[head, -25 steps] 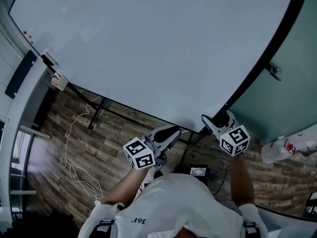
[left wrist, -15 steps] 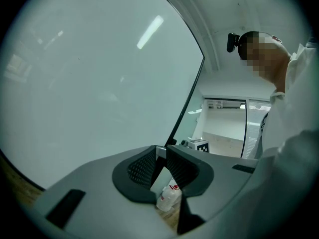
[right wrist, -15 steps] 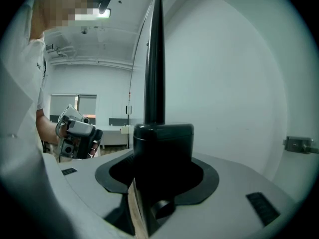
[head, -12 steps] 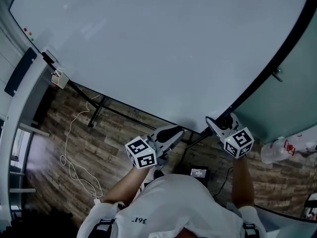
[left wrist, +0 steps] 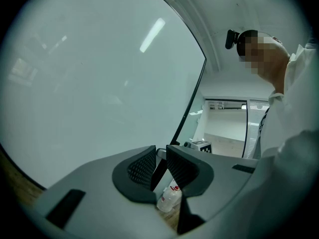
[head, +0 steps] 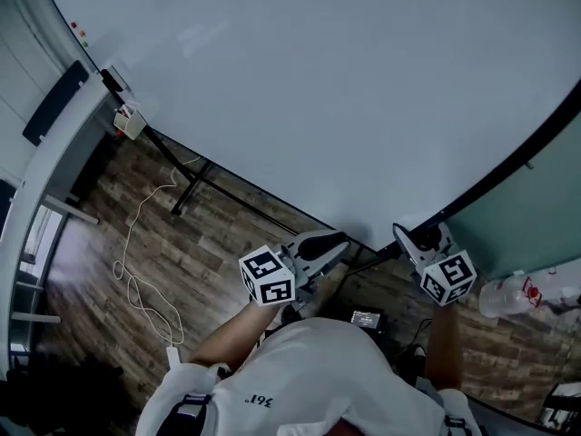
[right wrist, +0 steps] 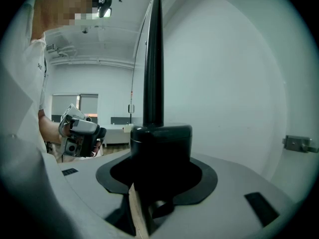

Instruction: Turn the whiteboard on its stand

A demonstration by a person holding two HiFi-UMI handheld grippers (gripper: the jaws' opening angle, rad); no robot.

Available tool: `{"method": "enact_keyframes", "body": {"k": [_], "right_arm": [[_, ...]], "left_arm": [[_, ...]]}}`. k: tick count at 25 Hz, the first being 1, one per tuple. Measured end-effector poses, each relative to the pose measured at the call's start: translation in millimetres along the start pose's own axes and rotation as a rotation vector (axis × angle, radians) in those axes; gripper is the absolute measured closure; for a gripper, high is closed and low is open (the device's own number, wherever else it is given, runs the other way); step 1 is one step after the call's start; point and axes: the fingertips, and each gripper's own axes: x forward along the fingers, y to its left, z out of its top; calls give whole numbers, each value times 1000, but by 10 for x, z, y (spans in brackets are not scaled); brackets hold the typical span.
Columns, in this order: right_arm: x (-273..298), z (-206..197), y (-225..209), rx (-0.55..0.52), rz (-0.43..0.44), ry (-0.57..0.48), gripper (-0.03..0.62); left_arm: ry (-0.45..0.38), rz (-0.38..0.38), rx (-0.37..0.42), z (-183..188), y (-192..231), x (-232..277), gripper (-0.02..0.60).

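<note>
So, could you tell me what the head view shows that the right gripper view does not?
Head view only: a white cable, the stand's legs and a plastic bottle. Right gripper view only: the ceiling, and the black corner of the whiteboard filling the jaws of the right gripper, which have just been closing on it. Both: the whiteboard's edge, the left gripper and the person's white shirt.

White shirt; 2 black-white marker cubes.
</note>
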Motion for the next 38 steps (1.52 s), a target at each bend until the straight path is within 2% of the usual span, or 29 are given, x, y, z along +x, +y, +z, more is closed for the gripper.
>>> {"method": "enact_keyframes", "body": {"k": [12, 22, 31, 38], "right_arm": [[-249, -20, 297, -32, 79, 8, 411], [-354, -96, 556, -38, 97, 12, 424], [-515, 45, 638, -41, 106, 28, 431], [-578, 21, 713, -41, 105, 36, 431]], "left_arm": [[-1, 4, -9, -31, -169, -34, 528], [-12, 27, -8, -119, -192, -180, 528], [-17, 30, -10, 55, -318, -137, 528], [-25, 39, -3, 52, -334, -228, 528]]}}
